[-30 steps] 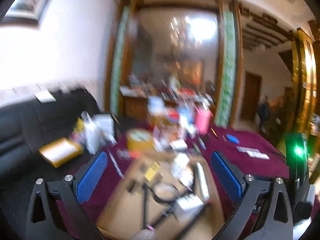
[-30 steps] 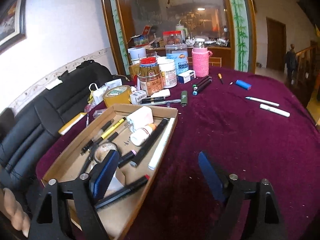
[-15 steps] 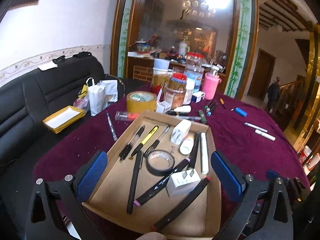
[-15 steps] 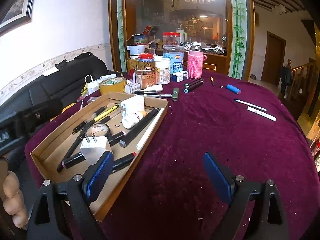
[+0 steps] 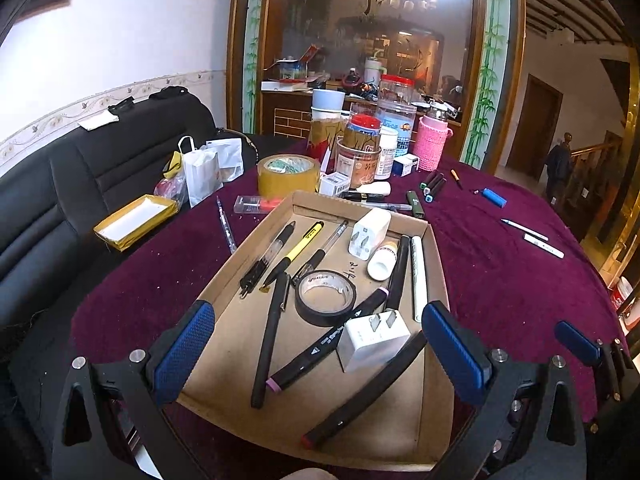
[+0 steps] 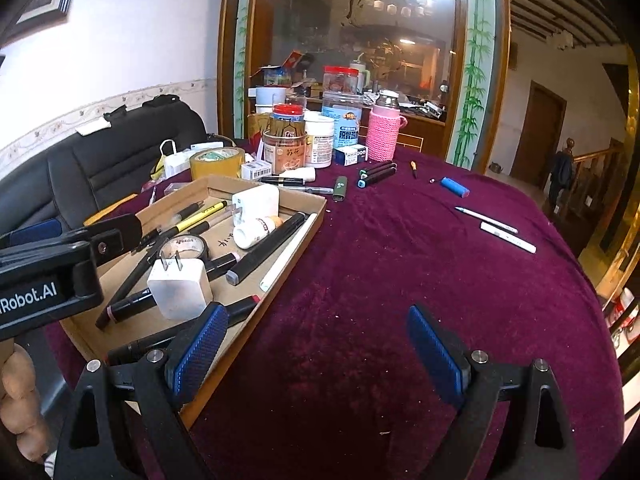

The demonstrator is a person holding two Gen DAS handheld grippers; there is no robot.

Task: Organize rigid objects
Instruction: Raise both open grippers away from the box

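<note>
A shallow cardboard tray [image 5: 438, 276] on the maroon tablecloth holds several pens and markers, a black tape roll [image 5: 325, 297], two white plug chargers [image 5: 372, 338] and a small white bottle [image 5: 382, 262]. My left gripper [image 5: 318, 344] hangs open above the tray's near end, pads apart and touching nothing. My right gripper [image 6: 318, 346] is open over bare cloth just right of the tray [image 6: 304, 197], with nothing between its fingers. Loose on the cloth lie two white pens [image 6: 486, 220], a blue lighter [image 6: 454, 187] and green-capped markers [image 6: 376, 174].
Jars, a pink-sleeved bottle [image 6: 383, 134] and a yellow tape roll [image 6: 216, 162] crowd the table's far side. A black sofa [image 5: 80, 184] with bags and a yellow box stands on the left. The table edge drops off at the right. A person stands in the far doorway.
The left view tipped down from the blurred room onto the tray and sharpened. The right gripper's jaws widened slightly, and the left gripper came into the right view's left edge.
</note>
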